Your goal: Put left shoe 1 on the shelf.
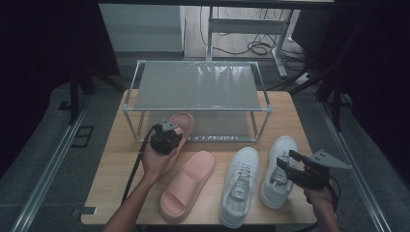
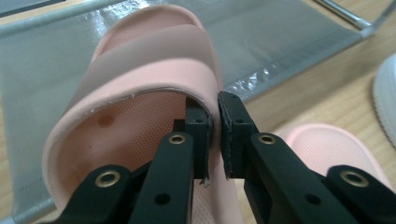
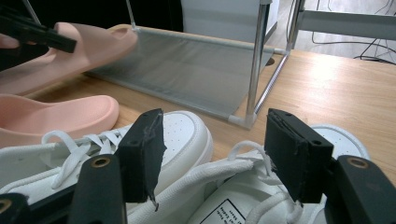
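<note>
My left gripper [image 1: 173, 131] is shut on the side edge of a pink slipper [image 1: 184, 121], just in front of the rack's lower shelf [image 1: 217, 126]. In the left gripper view the jaws [image 2: 215, 109] pinch the slipper's [image 2: 140, 70] wall where the strap meets it, and the toe reaches over the grey shelf [image 2: 280, 37]. The second pink slipper [image 1: 189, 184] lies on the table. Two white sneakers [image 1: 239, 186] [image 1: 281, 145] lie to its right. My right gripper [image 1: 286, 160] hangs open over the right sneaker [image 3: 233, 172], its jaws apart above the laces.
A two-shelf metal-framed shoe rack [image 1: 198, 87] stands at the back of the wooden table [image 1: 121, 159]. Its corner post [image 3: 256, 60] rises just beyond the sneakers. Cables and desk legs [image 1: 256, 46] lie on the floor behind.
</note>
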### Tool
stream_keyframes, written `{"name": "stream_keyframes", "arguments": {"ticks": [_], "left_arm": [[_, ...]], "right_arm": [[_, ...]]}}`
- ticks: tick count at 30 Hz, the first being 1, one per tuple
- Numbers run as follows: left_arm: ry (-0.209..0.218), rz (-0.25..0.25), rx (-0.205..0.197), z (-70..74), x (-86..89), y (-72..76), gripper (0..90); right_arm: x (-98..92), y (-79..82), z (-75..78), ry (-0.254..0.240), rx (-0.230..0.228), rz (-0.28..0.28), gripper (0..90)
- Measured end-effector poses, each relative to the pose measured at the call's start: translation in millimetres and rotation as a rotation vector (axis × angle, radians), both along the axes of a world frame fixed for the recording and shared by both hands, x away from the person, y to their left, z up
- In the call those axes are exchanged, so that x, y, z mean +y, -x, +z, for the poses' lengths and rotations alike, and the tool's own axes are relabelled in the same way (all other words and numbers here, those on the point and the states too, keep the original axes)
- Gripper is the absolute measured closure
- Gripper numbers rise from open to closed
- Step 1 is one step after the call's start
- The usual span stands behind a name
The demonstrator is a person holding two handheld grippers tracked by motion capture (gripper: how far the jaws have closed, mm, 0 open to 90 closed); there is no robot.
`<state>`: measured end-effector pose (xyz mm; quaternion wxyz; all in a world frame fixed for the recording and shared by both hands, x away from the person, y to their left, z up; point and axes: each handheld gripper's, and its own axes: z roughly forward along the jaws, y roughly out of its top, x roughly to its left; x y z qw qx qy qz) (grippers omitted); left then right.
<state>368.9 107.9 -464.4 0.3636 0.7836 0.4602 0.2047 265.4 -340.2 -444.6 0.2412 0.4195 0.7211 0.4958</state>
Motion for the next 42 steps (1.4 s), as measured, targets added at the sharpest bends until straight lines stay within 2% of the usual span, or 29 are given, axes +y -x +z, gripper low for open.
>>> {"name": "stream_keyframes", "arguments": {"ticks": [6,11,18,25,30,32,34,36,38,42], "left_arm": [[-0.025,0.014,-0.015,-0.7,-11.8,-13.6,83.3],[-0.043,0.036,-0.025,-6.6,-18.4,-25.6,83.3],[-0.064,0.05,-0.026,-16.9,-23.9,-35.1,83.1],[-0.054,0.079,-0.021,-27.7,-27.6,-43.3,82.6],[-0.091,0.093,-0.037,-30.3,-30.2,-48.7,82.3],[-0.103,0.093,-0.044,-31.7,-32.1,-48.7,79.8],[-0.113,0.101,-0.058,-30.3,-33.6,-46.1,70.2],[-0.102,0.101,-0.064,-27.5,-32.7,-42.7,65.2],[-0.099,0.087,-0.049,-23.7,-29.9,-36.3,61.1],[-0.087,0.052,-0.044,-18.0,-22.5,-21.0,59.3]], "right_arm": [[-0.5,-0.3,-0.1,-0.002,0.001,-0.001,37.8],[-0.9,0.2,0.6,-0.004,-0.001,0.0,37.8],[-1.1,-0.1,-0.1,-0.004,0.0,0.0,37.8],[-1.2,-0.3,-0.4,-0.006,0.001,-0.001,37.8],[-1.1,-0.4,-0.8,-0.004,0.001,0.0,37.8],[-1.0,-0.3,-0.7,-0.005,0.003,0.0,37.8],[-1.1,-0.1,-0.5,-0.004,0.0,0.0,37.8],[-1.6,0.5,0.1,-0.005,0.0,0.0,37.8],[-2.3,0.8,0.4,-0.005,-0.003,-0.002,37.8],[-2.9,1.0,0.7,-0.005,-0.004,-0.004,37.8]]}}
